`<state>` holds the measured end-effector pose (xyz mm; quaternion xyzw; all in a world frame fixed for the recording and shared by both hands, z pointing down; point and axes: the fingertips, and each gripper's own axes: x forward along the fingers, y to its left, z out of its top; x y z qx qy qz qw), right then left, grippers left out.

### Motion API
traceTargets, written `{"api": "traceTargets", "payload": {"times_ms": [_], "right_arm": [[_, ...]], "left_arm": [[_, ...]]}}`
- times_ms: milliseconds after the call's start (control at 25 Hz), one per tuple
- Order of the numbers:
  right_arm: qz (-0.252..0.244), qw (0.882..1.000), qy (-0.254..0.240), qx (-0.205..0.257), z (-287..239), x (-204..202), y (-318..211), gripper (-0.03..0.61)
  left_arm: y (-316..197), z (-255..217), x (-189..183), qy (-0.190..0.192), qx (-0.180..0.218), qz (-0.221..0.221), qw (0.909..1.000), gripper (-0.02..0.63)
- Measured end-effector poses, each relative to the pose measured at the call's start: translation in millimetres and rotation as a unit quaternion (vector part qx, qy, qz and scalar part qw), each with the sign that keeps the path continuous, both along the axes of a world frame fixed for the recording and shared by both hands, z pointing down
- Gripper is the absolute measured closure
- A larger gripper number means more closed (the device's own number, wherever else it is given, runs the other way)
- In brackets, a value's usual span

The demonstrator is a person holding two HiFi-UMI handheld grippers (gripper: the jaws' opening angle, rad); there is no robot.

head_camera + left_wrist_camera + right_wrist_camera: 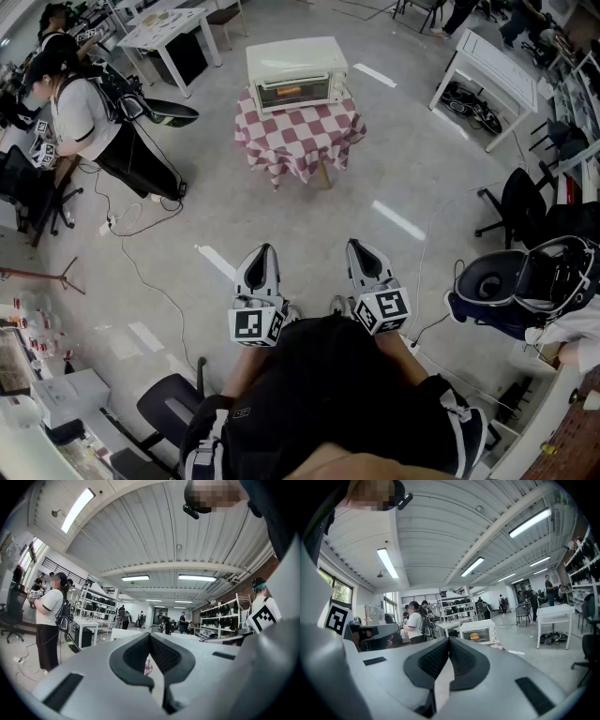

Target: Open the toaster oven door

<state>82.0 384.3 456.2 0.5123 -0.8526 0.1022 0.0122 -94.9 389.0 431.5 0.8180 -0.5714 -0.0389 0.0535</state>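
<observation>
**Start position: both grippers shut and empty, toaster oven out of reach ahead**

The left gripper (262, 253) and the right gripper (362, 247) are held low, side by side, close in front of the person's body. Each has its jaws pressed together with nothing between them. This is judged to be a carrying posture, as nothing lies within reach. The toaster oven (296, 73) stands on a small table (298, 136) covered with a red-and-white checked cloth. Its door (292, 92) is closed and faces the person. The oven lies straight ahead of both grippers and well apart from them, across bare floor. In the right gripper view it appears just above the jaw tips, slightly to the right. An approach is needed before the door can be reached.
</observation>
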Motion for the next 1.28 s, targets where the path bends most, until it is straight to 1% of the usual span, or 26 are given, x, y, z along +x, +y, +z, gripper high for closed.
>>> {"api": "traceTargets", "payload": {"times_ms": [240, 360, 440, 680, 760, 920, 1080, 1280], "right_arm": [[-0.002, 1.000, 0.002, 0.002, -3, -2, 0, 0.554], [-0.003, 1.000, 0.002, 0.001, -3, -2, 1, 0.554], [-0.004, 1.000, -0.002, 0.002, -3, -1, 0, 0.554], [0.003, 1.000, -0.022, 0.016, -8, 8, -3, 0.554], [0.003, 1.000, -0.025, 0.018, -10, 12, -3, 0.554], [-0.007, 1.000, -0.009, 0.014, -5, 23, -2, 0.554], [-0.013, 1.000, 0.000, 0.009, -1, 38, -3, 0.554], [-0.019, 1.000, 0.000, 0.013, 3, 61, -8, 0.554]], "left_arm": [[-1, -5, -1, 0.001, 0.004, 0.004, 1.0000, 0.607], [-2, -3, -1, 0.003, -0.001, 0.004, 1.0000, 0.607], [-3, -1, 1, 0.004, -0.006, 0.004, 1.0000, 0.607], [-8, -5, 11, -0.003, -0.001, 0.011, 0.9999, 0.607], [-9, -6, 16, -0.006, 0.000, 0.012, 0.9999, 0.607], [-11, -6, 31, -0.009, 0.001, 0.015, 0.9998, 0.607], [-14, -6, 50, -0.010, 0.000, 0.013, 0.9999, 0.607], [-21, -4, 75, -0.011, -0.002, 0.006, 0.9999, 0.607]]}}
